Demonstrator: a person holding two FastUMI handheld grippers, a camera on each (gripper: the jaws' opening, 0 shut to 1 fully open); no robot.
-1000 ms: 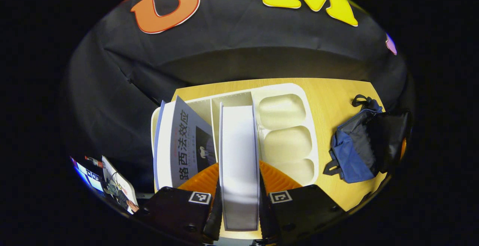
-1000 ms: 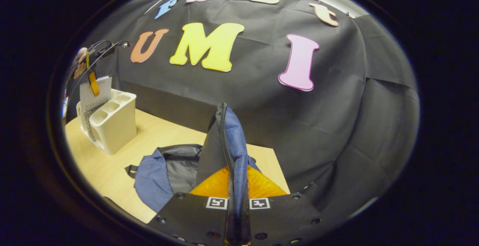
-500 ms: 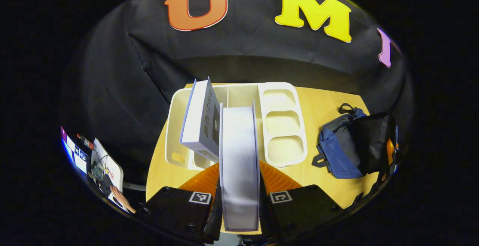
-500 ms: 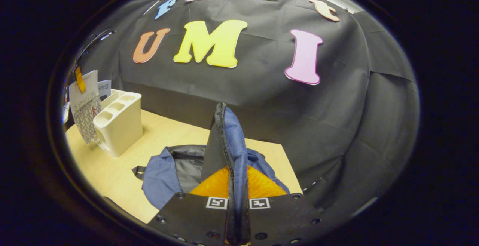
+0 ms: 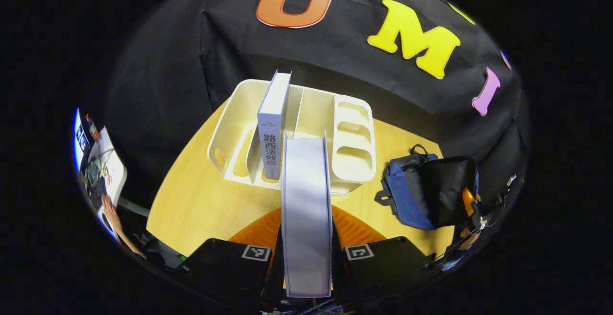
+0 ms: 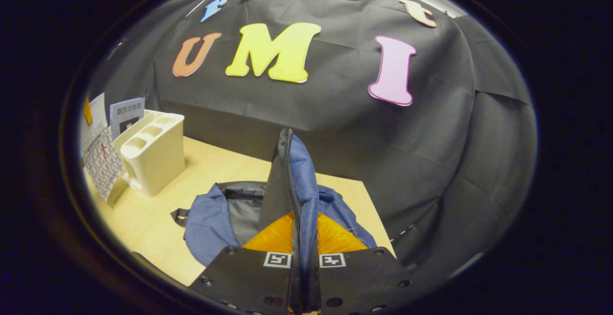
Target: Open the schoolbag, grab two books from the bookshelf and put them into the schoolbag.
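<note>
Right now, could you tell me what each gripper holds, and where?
Left gripper: book, by its page edge. Right gripper: schoolbag, by its zipper edge.

The upright book [image 5: 274,128] in the bookshelf [image 5: 230,128] — just ahead-left of the left tool [image 5: 306,257] — carries "路西法效应" down its spine; smaller print is unreadable.

Since a second ago my left gripper [image 5: 306,238] has drawn the white book [image 5: 306,209] up and clear of the bookshelf [image 5: 292,133]; its lower edge was down in the middle slot, now it hangs over the table [image 5: 206,205] in front. The second book [image 5: 274,123], leaning before, now stands upright. In the right gripper view the held book [image 6: 98,154] sits lower, beside the shelf.
</note>
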